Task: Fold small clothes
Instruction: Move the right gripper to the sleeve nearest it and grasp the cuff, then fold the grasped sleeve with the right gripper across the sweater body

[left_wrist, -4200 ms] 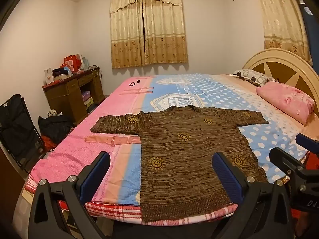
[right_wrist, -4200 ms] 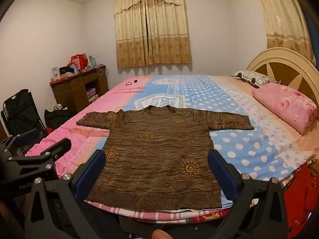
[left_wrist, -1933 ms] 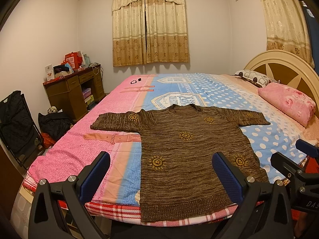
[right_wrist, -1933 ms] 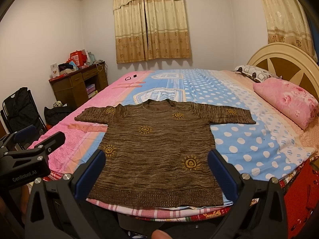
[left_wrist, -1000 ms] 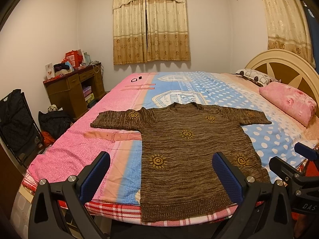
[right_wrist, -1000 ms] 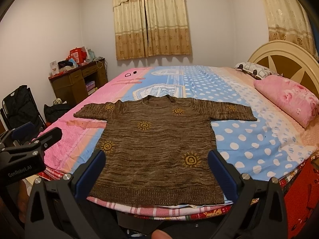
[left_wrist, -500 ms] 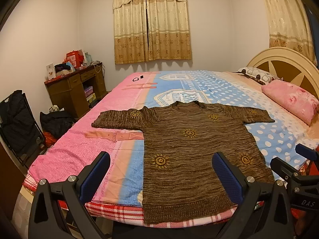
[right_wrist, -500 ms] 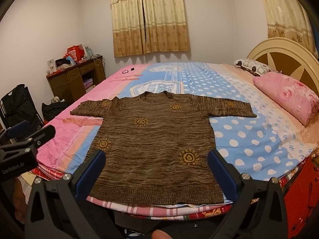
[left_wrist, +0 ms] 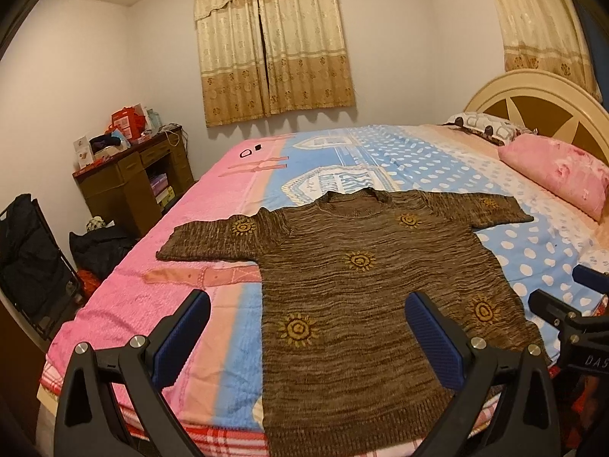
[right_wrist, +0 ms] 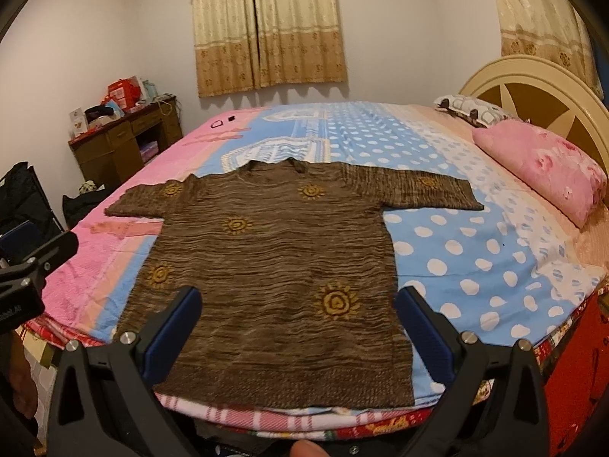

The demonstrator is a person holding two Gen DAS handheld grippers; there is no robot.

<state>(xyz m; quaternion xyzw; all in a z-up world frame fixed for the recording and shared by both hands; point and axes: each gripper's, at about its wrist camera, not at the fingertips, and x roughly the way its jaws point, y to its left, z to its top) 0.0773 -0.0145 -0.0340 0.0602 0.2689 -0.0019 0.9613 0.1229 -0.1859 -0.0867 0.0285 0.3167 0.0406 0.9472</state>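
A brown sweater with yellow sun patterns lies spread flat, sleeves out, on the near part of the bed, its hem at the bed's edge. The left hand-held gripper and the right hand-held gripper both hang above the hem, fingers spread wide and holding nothing. A pink pillow lies by the headboard.

A bed with a pink and blue dotted cover fills the room. A pink pillow lies at the right by the headboard. Far left stands a cluttered wooden desk; curtains hang behind.
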